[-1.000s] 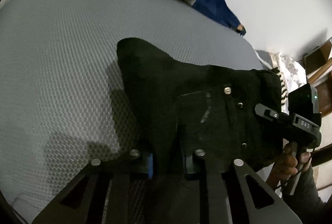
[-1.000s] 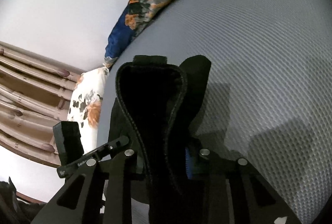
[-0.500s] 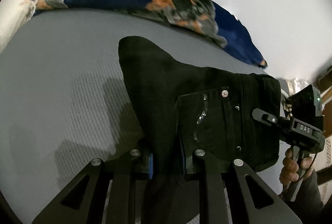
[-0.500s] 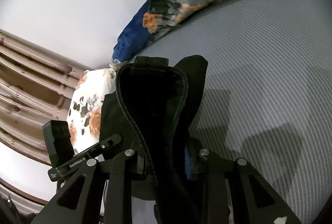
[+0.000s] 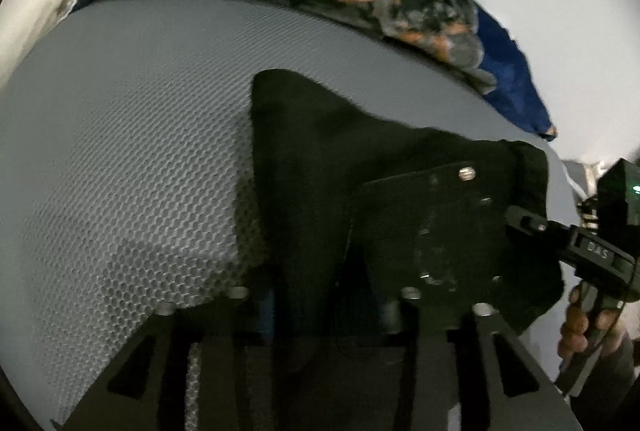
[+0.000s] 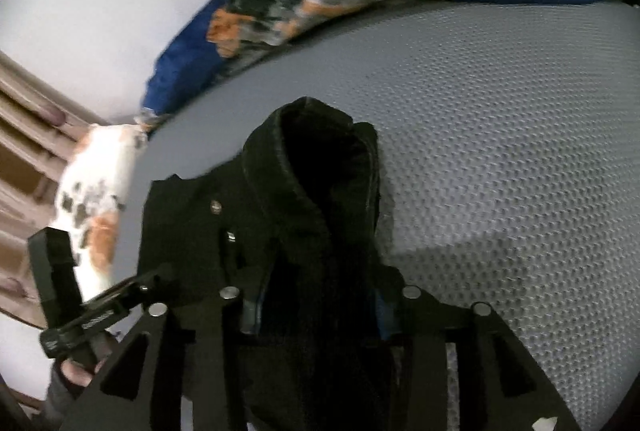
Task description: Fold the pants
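black pants [image 5: 400, 199] on bed | left hand-held gripper [image 5: 328, 315] – opening, cloth between | right hand-held gripper [image 6: 316, 315] – same

— Anything readable from where you sit?

— Only 1 marking, as far as I can make out. In my left wrist view the right gripper [image 5: 520, 221] comes in from the right edge, and a small raised plate on its dark body carries pale letters that read roughly "DAS". The middle letter is soft, so I won't swear to it.

— And in the other camera?

— In my right wrist view the left gripper [image 6: 160, 277] sits near the left edge with a strip of pale lettering along its bar, but it is blurred and I cannot read it.

— The pants?

— The black pants [image 5: 400, 191] show metal rivets only; I can read nothing on them.
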Available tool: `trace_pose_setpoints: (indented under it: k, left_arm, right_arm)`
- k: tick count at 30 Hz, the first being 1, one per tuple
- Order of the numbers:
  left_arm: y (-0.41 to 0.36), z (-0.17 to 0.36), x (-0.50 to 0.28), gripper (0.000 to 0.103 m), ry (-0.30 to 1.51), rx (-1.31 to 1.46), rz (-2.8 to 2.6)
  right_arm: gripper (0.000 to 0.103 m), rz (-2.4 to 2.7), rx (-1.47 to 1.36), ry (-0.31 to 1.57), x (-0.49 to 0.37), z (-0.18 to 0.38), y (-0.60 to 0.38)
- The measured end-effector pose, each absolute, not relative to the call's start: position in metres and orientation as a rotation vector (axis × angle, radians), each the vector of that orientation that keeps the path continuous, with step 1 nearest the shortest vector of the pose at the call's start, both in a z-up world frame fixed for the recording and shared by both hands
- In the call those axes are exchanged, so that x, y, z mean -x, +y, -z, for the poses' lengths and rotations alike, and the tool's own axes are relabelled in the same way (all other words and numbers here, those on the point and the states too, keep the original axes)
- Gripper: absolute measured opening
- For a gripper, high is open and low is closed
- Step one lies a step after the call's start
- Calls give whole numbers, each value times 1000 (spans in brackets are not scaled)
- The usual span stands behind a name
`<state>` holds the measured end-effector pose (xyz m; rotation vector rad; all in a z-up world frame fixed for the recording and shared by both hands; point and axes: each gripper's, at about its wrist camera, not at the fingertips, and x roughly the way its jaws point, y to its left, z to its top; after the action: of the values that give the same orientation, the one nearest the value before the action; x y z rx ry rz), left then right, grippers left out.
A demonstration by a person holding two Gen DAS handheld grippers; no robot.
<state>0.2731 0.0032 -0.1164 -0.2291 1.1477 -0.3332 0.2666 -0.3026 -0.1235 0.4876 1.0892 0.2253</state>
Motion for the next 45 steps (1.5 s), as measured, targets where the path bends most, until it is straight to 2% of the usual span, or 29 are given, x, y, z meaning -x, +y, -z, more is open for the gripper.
trace_pose_setpoints:
  k: [1,3,7,15,18,20,22,30,45]
  left_arm:
    - [4,121,-272,53,1156,227,319]
    - [5,125,-270,55,1153,234,323]
    - [3,124,-258,60,1141,199,294]
    - [-1,105,-211,62,1076,54,145]
    - [-1,97,-192,62,1051,13,108]
    - [-2,92,-178,70,1036,-20,90]
    - [0,87,-165,73,1023,-42,57]
    - [16,70,-120,73,987,-12,-10]
    - [11,57,-84,74,953,-13,-11]
  right_arm:
    - [47,-205,-455,1091,-265,124,-301]
    - [52,-161,-396,1100,-259,125,-299]
    - [54,-132,-378,1112,-245,127,-301]
    - [58,-43,-252,1029,-205,94,-287]
    - [64,-29,-200,989,-186,79,-277]
    - [68,-23,-173,966,-171,70,-269]
    - [71,-16,-163,952,-157,66,-262]
    - [80,-21,-71,917,-114,61,-219]
    - [86,-43,-85,870,-85,49,-192]
